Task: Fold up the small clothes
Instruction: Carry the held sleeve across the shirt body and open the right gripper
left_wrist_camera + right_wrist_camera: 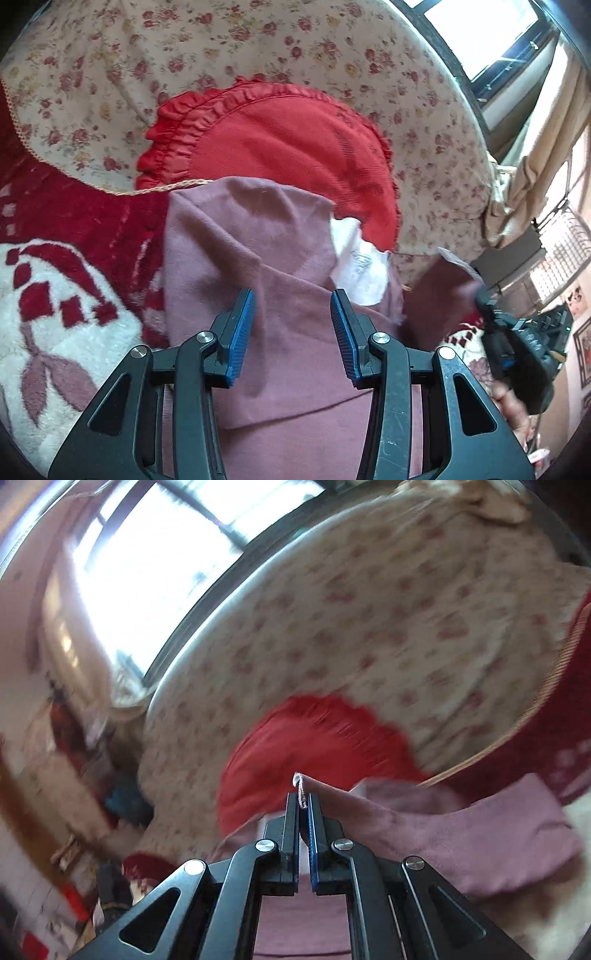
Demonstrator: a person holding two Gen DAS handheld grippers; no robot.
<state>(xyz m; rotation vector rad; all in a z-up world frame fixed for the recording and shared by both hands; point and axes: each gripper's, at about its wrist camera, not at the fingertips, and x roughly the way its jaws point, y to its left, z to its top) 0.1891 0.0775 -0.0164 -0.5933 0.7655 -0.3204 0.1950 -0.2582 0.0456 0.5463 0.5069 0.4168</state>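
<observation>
**Pinching the soft pink cloth**

From my left tool: the pink cloth point(258, 258) lies near me on the red blanket point(92, 214). My left gripper point(291, 332) is half open above it and holds nothing.

From my right tool: my right gripper point(303, 812) is squeezed tight on the cloth's edge. The picture is blurry. The cloth looks light and floppy, so corners are best to grab.

The right wrist view is smeared; the floral cushion point(369, 627) and perhaps shelves blur.
</observation>
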